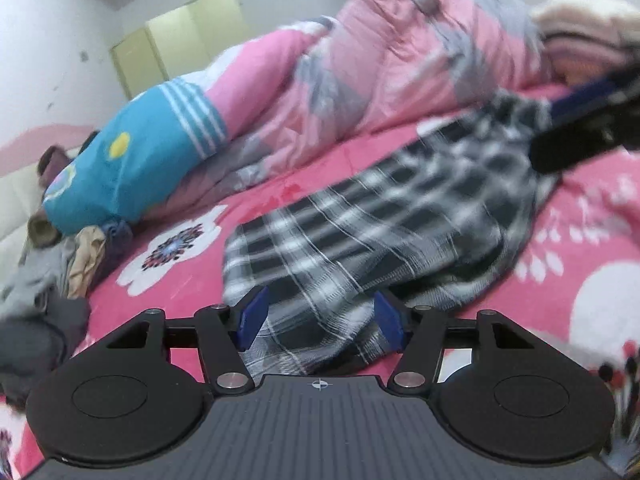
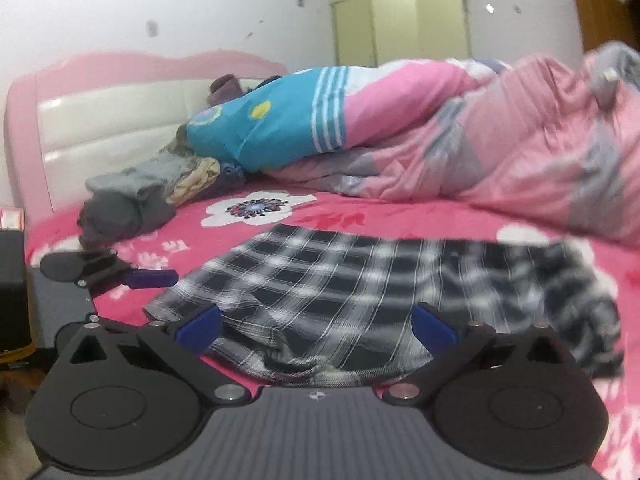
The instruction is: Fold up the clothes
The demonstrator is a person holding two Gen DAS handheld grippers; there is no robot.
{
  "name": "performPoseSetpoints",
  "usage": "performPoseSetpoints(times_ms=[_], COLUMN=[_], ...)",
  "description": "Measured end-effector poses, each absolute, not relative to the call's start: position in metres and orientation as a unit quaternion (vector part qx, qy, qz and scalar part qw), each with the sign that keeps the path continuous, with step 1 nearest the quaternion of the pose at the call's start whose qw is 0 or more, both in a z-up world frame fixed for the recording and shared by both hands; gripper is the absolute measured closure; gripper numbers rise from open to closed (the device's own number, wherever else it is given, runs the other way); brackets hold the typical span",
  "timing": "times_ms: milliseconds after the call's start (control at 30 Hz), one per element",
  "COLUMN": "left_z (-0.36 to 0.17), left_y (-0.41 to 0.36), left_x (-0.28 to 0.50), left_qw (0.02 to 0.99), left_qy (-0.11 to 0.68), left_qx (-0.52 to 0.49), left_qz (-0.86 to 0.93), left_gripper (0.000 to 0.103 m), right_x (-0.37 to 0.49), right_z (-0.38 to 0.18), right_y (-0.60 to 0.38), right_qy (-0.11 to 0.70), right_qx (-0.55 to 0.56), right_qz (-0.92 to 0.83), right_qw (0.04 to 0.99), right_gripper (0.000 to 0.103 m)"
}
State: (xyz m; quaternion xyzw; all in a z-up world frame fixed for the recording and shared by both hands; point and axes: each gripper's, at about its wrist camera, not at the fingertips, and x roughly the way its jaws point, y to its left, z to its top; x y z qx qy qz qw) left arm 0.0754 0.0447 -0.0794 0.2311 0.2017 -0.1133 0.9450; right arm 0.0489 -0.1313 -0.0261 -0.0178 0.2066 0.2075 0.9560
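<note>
A black-and-white plaid garment [image 1: 380,220] [image 2: 360,280] lies spread flat on the pink flowered bedsheet [image 1: 320,184] [image 2: 400,220]. My left gripper [image 1: 320,316] is open, its blue pads standing apart on either side of the garment's near corner without pressing it. My right gripper [image 2: 316,328] is wide open over the garment's near hem, with cloth lying loose between the pads. From the left wrist, the right gripper [image 1: 544,136] shows at the garment's far end. The right wrist view has the left gripper [image 2: 160,278] at the cloth's left edge.
A bunched pink and grey quilt [image 1: 400,72] [image 2: 520,140] and a blue pillow [image 1: 132,152] [image 2: 272,120] fill the far side. A pile of grey and tan clothes [image 1: 60,272] [image 2: 140,196] lies by the white headboard [image 2: 112,128]. Folded fabrics [image 1: 584,36] are stacked at the right.
</note>
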Motion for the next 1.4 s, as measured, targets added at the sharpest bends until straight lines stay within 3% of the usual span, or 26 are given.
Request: performPoseSetpoints(times_ms=[100,200,267,467,533,600,700,800,1067,1133,1167,1400], left_z=[-0.090,-0.091,-0.090,-0.088,-0.087,-0.085,-0.082,-0.086,-0.091,-0.090,-0.091,-0.095], left_y=[0.039,0.040,0.041,0.041,0.040,0.041,0.043,0.043,0.048,0.051,0.052,0.056], left_x=[0.079,0.082,0.084,0.077,0.073,0.071,0.070,0.067,0.066,0.067,0.066,0.060], left_qw=[0.934,0.935,0.937,0.936,0.936,0.936,0.936,0.928,0.915,0.912,0.910,0.899], left_qy=[0.217,0.217,0.216,0.181,0.162,0.149,0.133,0.129,0.154,0.159,0.162,0.173], left_qx=[0.255,0.249,0.244,0.276,0.290,0.298,0.307,0.328,0.345,0.347,0.349,0.374], left_qz=[-0.123,-0.129,-0.127,-0.124,-0.119,-0.116,-0.112,-0.120,-0.145,-0.149,-0.151,-0.149], left_gripper=[0.051,0.069,0.087,0.096,0.096,0.097,0.097,0.097,0.096,0.095,0.095,0.095], right_x=[0.057,0.071,0.080,0.094,0.099,0.105,0.112,0.113,0.076,0.068,0.066,0.120], right_z=[-0.027,-0.030,-0.034,-0.054,-0.064,-0.071,-0.062,-0.051,-0.073,-0.067,-0.062,-0.034], right_y=[-0.123,-0.110,-0.099,-0.063,-0.053,-0.045,-0.055,-0.069,-0.068,-0.076,-0.080,-0.111], right_qy=[0.206,0.224,0.234,0.255,0.263,0.269,0.262,0.244,0.236,0.237,0.236,0.273], right_qx=[-0.036,-0.060,-0.085,-0.172,-0.207,-0.252,-0.215,-0.177,-0.277,-0.269,-0.262,-0.059], right_qz=[0.213,0.236,0.252,0.301,0.311,0.289,0.271,0.255,0.298,0.314,0.318,0.370], right_qw=[0.954,0.944,0.935,0.903,0.890,0.884,0.901,0.919,0.883,0.879,0.880,0.886], right_gripper=[0.000,0.007,0.014,0.034,0.048,0.080,0.089,0.089,0.084,0.072,0.062,0.059])
